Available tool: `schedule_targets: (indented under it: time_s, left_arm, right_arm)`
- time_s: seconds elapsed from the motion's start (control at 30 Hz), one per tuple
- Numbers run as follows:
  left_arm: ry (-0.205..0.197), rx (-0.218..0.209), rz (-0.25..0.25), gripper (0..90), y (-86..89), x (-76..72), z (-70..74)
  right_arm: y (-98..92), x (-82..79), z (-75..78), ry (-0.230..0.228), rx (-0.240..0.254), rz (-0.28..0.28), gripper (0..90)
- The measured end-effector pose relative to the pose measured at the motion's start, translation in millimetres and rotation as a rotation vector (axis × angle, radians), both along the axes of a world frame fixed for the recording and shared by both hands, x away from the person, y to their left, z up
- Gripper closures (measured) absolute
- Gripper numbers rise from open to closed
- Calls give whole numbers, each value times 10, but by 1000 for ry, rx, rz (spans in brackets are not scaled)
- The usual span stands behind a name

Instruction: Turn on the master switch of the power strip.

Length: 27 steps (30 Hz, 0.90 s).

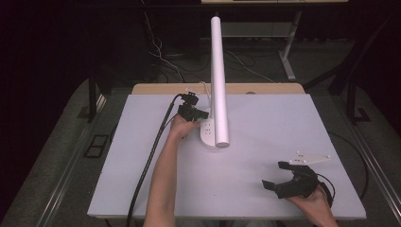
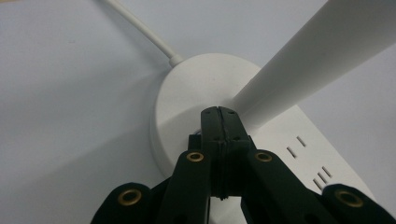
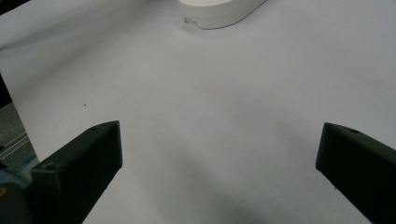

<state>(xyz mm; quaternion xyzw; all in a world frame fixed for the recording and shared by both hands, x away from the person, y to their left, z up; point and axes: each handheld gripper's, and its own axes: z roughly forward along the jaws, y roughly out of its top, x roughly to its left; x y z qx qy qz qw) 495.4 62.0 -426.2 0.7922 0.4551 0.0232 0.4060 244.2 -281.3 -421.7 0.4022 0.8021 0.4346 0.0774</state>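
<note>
While the right gripper (image 1: 276,176) gapes empty, the left gripper's (image 2: 218,112) closed fingers hide the lamp base (image 2: 187,93) beneath.

Your forearms are bare, no sleeves. Your left gripper (image 1: 204,114) is black, brass-ringed screw holes in its links, thick black cable behind. Your right gripper (image 1: 278,175) is black, topped by a grey three-cornered plate.

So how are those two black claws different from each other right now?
The left claw has its jaws pressed shut, with nothing seen between them, while the right claw is spread wide open. The left claw sits at the white lamp base, its tips against the base beside the arm; the right claw is off on its own, near the table's front edge. Both are black and hand-held.
</note>
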Motion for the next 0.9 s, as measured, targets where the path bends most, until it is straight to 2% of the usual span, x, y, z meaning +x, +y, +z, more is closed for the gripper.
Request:
schedule_targets:
  time_s: [0.03,0.3,0.33,0.37,0.63,0.73,0.8,0.83,0.87,0.9]
  left_arm:
    - [-1,-12,12,900,-17,0,-5]
    - [7,-1,9,900,-14,5,1]
    - [7,-6,22,900,-29,1,2]
    - [1,14,11,900,-28,0,9]
    - [-13,45,18,900,-57,-24,18]
    - [-4,-18,43,900,-16,-26,-21]
    - [-11,-10,45,900,-26,-32,-14]
    - [-11,15,27,900,-24,-30,2]
    - [-15,11,42,900,-49,-32,3]
    - [-16,30,19,900,-30,-25,9]
  right_arm:
    - [-5,-1,1,-1,1,0,0]
    - [-23,-3,6,-3,1,-2,0]
    - [-24,-6,7,-2,3,-3,0]
    - [-26,-9,9,-3,5,-3,0]
    - [-45,-24,17,-13,9,-5,0]
    - [-55,-26,18,-14,10,-8,0]
    - [-61,-24,18,-9,10,-12,0]
    - [-63,-20,16,-8,10,-13,0]
    - [-61,-15,13,-8,12,-14,0]
    - [-60,-8,10,-9,12,-11,0]
